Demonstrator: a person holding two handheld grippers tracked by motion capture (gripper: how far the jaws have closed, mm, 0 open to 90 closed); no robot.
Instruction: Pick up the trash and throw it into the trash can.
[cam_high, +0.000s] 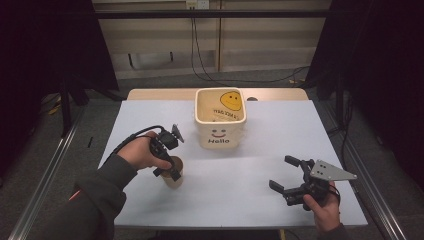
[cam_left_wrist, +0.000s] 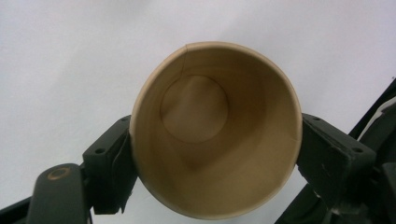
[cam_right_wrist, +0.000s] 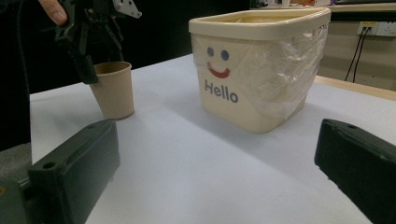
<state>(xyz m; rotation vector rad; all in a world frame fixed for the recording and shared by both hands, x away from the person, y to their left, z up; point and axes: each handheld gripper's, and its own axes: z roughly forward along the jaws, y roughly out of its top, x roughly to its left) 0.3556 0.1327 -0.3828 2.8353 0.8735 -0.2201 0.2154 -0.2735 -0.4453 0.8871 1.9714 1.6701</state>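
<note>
In the high view I see the left gripper (cam_high: 170, 167) at lower left of the frame, its jaws clamped on the rim of the upright tan paper cup (cam_high: 174, 175) standing on the white table (cam_high: 280, 135). The right gripper (cam_high: 290, 177) rests at lower right, jaws wide apart on nothing. The cream plastic bin printed "Hello" (cam_high: 220, 135) stands at centre, well apart from the cup.

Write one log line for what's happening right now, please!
left gripper: shut on paper cup | right gripper: open, holding nothing | bin: upright beyond cup | cup: upright on table
</note>
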